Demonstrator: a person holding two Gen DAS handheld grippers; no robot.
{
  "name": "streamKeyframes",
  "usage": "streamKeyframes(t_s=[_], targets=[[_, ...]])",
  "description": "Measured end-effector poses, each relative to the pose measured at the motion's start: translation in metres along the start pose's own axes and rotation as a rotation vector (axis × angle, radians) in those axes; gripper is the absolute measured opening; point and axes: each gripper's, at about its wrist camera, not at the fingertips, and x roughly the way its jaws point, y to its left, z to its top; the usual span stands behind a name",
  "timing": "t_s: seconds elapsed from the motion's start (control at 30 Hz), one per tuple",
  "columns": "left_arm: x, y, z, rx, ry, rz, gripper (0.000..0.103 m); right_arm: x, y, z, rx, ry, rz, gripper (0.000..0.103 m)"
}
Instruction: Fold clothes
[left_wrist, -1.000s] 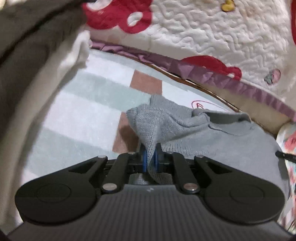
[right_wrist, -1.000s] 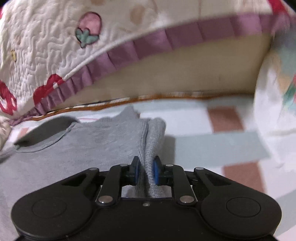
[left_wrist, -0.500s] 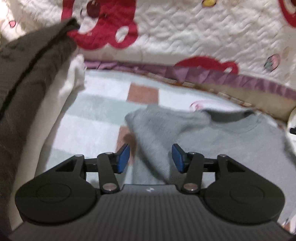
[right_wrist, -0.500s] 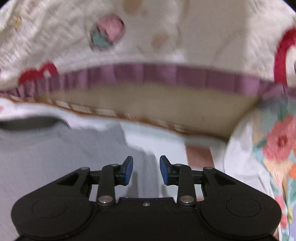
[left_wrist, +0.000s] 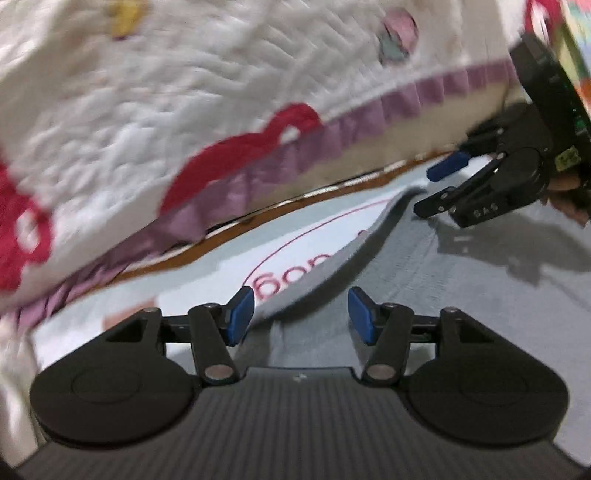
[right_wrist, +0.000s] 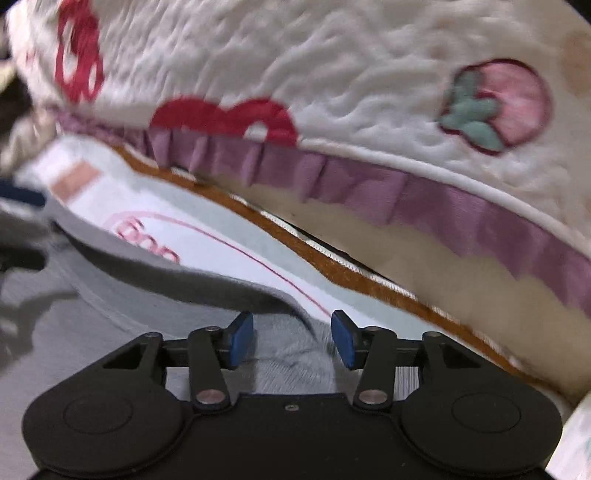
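Observation:
A grey knit sweater (left_wrist: 424, 273) lies flat on a pale checked mat (left_wrist: 229, 266). In the left wrist view my left gripper (left_wrist: 301, 315) is open, low over the sweater's neckline edge, with the cloth under the gap and nothing pinched. Further right, my right gripper (left_wrist: 436, 188) hovers open over the far side of the neckline. In the right wrist view the right gripper (right_wrist: 292, 338) is open over the sweater (right_wrist: 288, 354) where the dark collar opening (right_wrist: 177, 280) ends. The fabric sits below its blue pads (right_wrist: 242, 338), which do not clamp it.
A white quilt (right_wrist: 369, 81) with red and strawberry patterns and a purple frill (right_wrist: 424, 199) overhangs just behind the mat (right_wrist: 229, 236). Its brown-trimmed edge (left_wrist: 192, 258) runs close behind the neckline. A person's hand (left_wrist: 565, 184) holds the right gripper.
Both grippers were shut on folded sweater edges a second ago. They have let go, opened wide and swung in toward the neckline from either side.

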Motion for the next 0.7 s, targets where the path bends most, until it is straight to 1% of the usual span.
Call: streamKeyframes(t_s=[0.03,0.07,0.1,0.13,0.17,0.2,0.27,0.33,0.4,0.53,0.6,0.63,0.7], targets=[[0.012,-0.003,0.001,0.001,0.029,-0.012,0.054,0.005,0.001,-0.003,-0.009,-0.004,0.003,0.051],[0.022,-0.005,0.002,-0.003,0.065,-0.032,0.048,0.010,0.002,-0.005,-0.020,-0.011,0.007,0.038],[0.029,-0.008,0.001,0.001,0.091,-0.032,0.024,0.008,0.002,-0.009,-0.041,-0.038,0.021,0.008],[0.032,-0.012,-0.001,0.012,0.107,-0.014,0.011,0.001,0.004,-0.012,-0.066,-0.063,-0.006,0.008],[0.032,-0.014,-0.003,0.015,0.113,-0.002,0.005,-0.006,0.005,-0.016,-0.092,-0.088,-0.033,0.008],[0.027,-0.015,-0.005,0.002,0.098,-0.002,0.003,-0.013,0.007,-0.020,-0.117,-0.113,-0.061,0.008],[0.014,-0.014,-0.010,-0.037,0.051,-0.005,0.002,-0.027,0.010,-0.027,-0.167,-0.160,-0.113,0.008],[0.005,-0.018,-0.017,-0.033,0.025,0.034,0.002,-0.027,0.014,-0.035,-0.212,-0.154,-0.119,0.008],[0.006,-0.021,-0.024,-0.030,0.044,0.078,0.002,-0.026,0.017,-0.044,-0.257,-0.148,-0.126,0.008],[0.010,-0.021,-0.028,-0.036,0.056,0.113,0.002,-0.026,0.024,-0.061,-0.338,-0.137,-0.135,0.014],[0.010,-0.022,-0.026,-0.028,0.054,0.144,0.002,-0.032,0.015,-0.049,-0.170,-0.138,-0.063,0.016],[0.011,-0.023,-0.026,-0.027,0.049,0.164,0.002,-0.035,0.010,-0.044,-0.082,-0.140,-0.024,0.019],[0.014,-0.024,-0.026,-0.026,0.038,0.204,0.002,-0.043,-0.007,-0.027,0.172,-0.190,0.098,0.020]])
